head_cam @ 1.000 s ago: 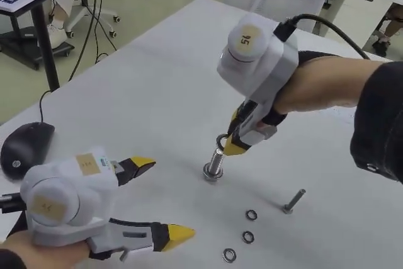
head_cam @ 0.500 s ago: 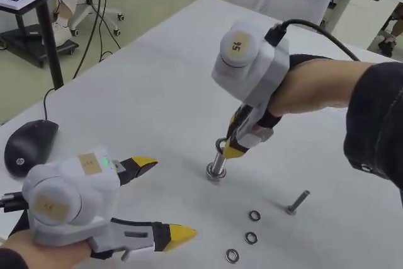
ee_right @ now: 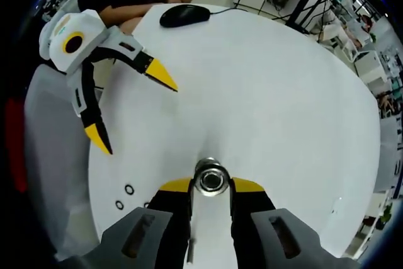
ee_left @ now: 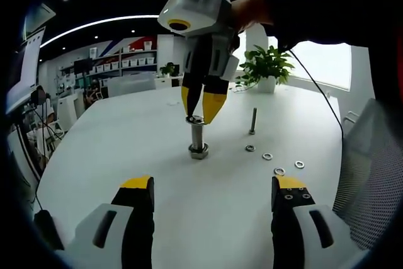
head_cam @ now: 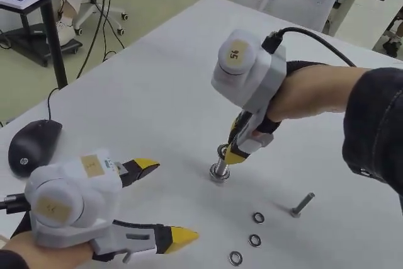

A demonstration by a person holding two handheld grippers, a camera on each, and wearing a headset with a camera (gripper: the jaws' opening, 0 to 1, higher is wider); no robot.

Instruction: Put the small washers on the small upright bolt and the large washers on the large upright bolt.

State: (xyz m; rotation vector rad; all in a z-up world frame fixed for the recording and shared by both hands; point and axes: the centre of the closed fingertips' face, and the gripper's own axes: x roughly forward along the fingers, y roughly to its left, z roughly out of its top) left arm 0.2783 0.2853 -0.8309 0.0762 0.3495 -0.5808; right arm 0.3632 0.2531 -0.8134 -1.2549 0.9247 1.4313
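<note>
The large bolt (head_cam: 219, 169) stands upright on the white table (head_cam: 157, 92). My right gripper (head_cam: 228, 155) points down at its top, shut on a large washer (head_cam: 221, 151) ringed around the bolt's tip. In the right gripper view the bolt top (ee_right: 211, 179) sits between the yellow jaws. The small bolt (head_cam: 303, 205) lies on its side to the right. Three small washers (head_cam: 255, 240) lie flat in front of the bolts. My left gripper (head_cam: 167, 201) hovers open at the near left, holding nothing.
A black mouse (head_cam: 33, 144) rests at the table's left edge. Beyond that edge are a desk with hanging cables (head_cam: 94, 4) and office chairs. The left gripper view shows several small washers (ee_left: 267, 155) beside the small bolt (ee_left: 253, 121).
My right gripper has come down with the large washer, from just above the large bolt to its tip. The left gripper has stayed put; the head camera shifted slightly.
</note>
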